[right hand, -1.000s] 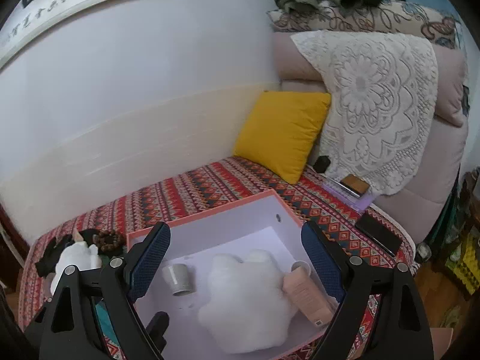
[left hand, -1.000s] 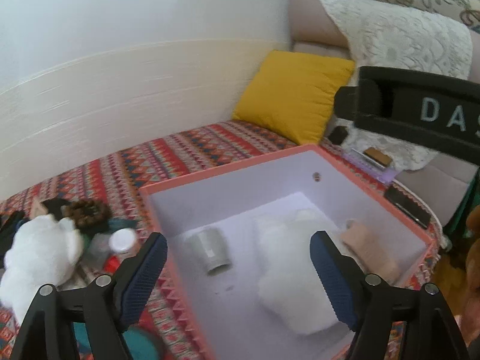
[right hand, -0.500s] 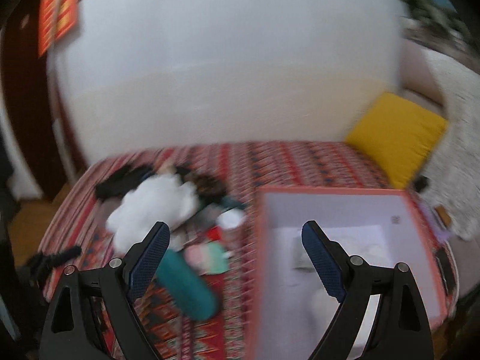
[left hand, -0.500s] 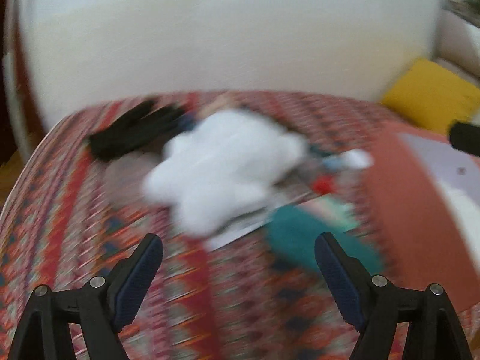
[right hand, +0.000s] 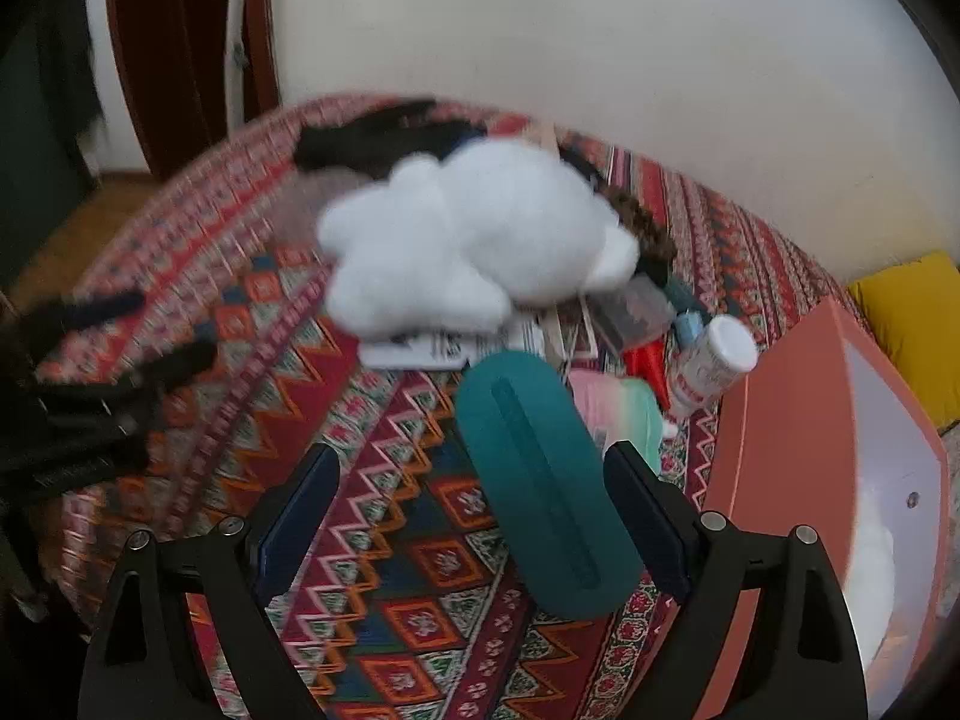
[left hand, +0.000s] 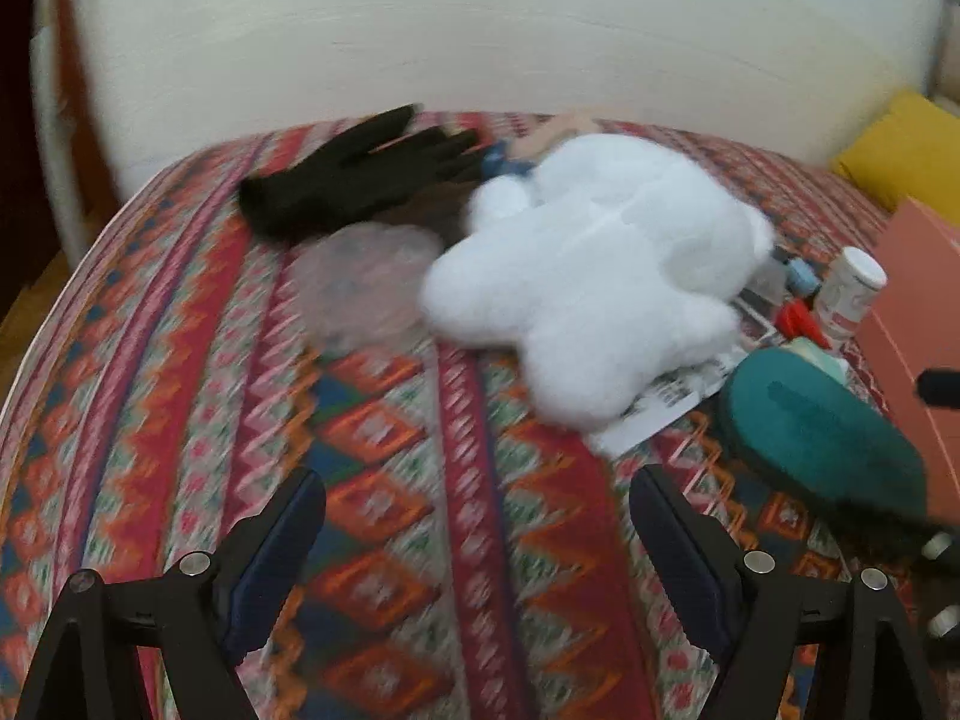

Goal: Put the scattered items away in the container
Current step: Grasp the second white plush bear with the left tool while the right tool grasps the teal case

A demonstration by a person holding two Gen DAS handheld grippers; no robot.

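Container (right hand: 774,450): salmon box, right edge of patterned cloth (left hand: 372,480). White plush (left hand: 594,276): beside black glove (left hand: 354,180), lying on papers. Teal case (right hand: 540,480): beside box. White bottle (right hand: 714,360): against box. Left gripper (left hand: 477,534), right gripper (right hand: 474,516): spread wide, holding nothing.

Wall (right hand: 600,60): plain, off-white, with a cream lower band, running behind the whole seating surface.

Patterned cover (left hand: 372,480): woven cloth in red, orange, blue and green zigzags and diamonds, spread over the seating surface to its rounded near-left edge.

Yellow cushion (right hand: 918,324): propped at the far right end against the wall.

Wooden floor (right hand: 78,228): brown, visible beyond the cover's left edge.

Dark red-brown door frame (right hand: 174,48): upright, far left, beside a white pipe (right hand: 237,30).

Light: soft, even, indoor.
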